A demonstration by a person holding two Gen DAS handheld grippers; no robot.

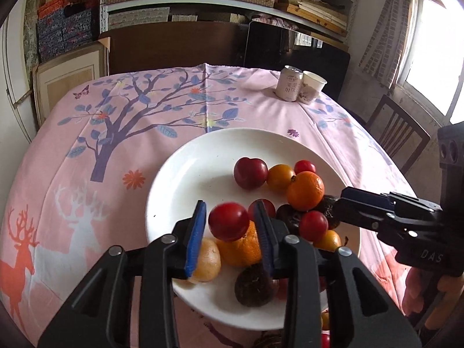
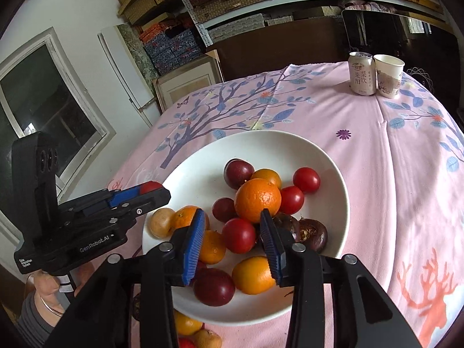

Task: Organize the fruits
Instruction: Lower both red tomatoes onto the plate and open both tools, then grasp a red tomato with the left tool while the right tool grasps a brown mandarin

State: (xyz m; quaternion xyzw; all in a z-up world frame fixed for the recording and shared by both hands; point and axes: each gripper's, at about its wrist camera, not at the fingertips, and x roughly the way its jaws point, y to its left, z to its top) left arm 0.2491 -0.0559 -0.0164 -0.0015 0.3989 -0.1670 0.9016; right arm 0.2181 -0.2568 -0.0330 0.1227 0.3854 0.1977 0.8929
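Far left: pink tablecloth (image 1: 87,174) with tree and deer print, spread over the table. Next, left gripper (image 1: 230,207), borne by a hand (image 2: 43,290) with a grey sleeve and a bangle at the wrist; hangs over the near left part of the white plate (image 1: 188,168), pointing down at a slant. Jaws parted, with a red tomato (image 1: 228,225) between the blue pads (image 1: 195,232); shows a sliver of gap between tomato and left pad, so not pinching; contact at the right pad not to be told. Below that tomato, on the plate: a pale mandarin (image 1: 207,261) at the near left rim, touching an orange (image 1: 243,249), and a dark wrinkled fruit (image 1: 253,285) just nearer. Middle of the plate: a heap of fruit, pieces touching one another. Includes a dark red plum (image 1: 250,172), a small yellow-orange fruit (image 1: 279,175), a large orange (image 1: 305,190) on top, with further red tomatoes and dark fruits around it. Far left part of the plate bare. Off the plate, on the cloth by its near rim: a few loose fruits (image 2: 185,323), orange, brown and red. From the right of the heap: right gripper (image 2: 232,214), jaws spread, nothing between them; hovers above the near fruits on the plate. Far right corner of the table: drinks can (image 1: 288,84) and paper cup (image 1: 311,87), upright, side by side, well apart from the plate.
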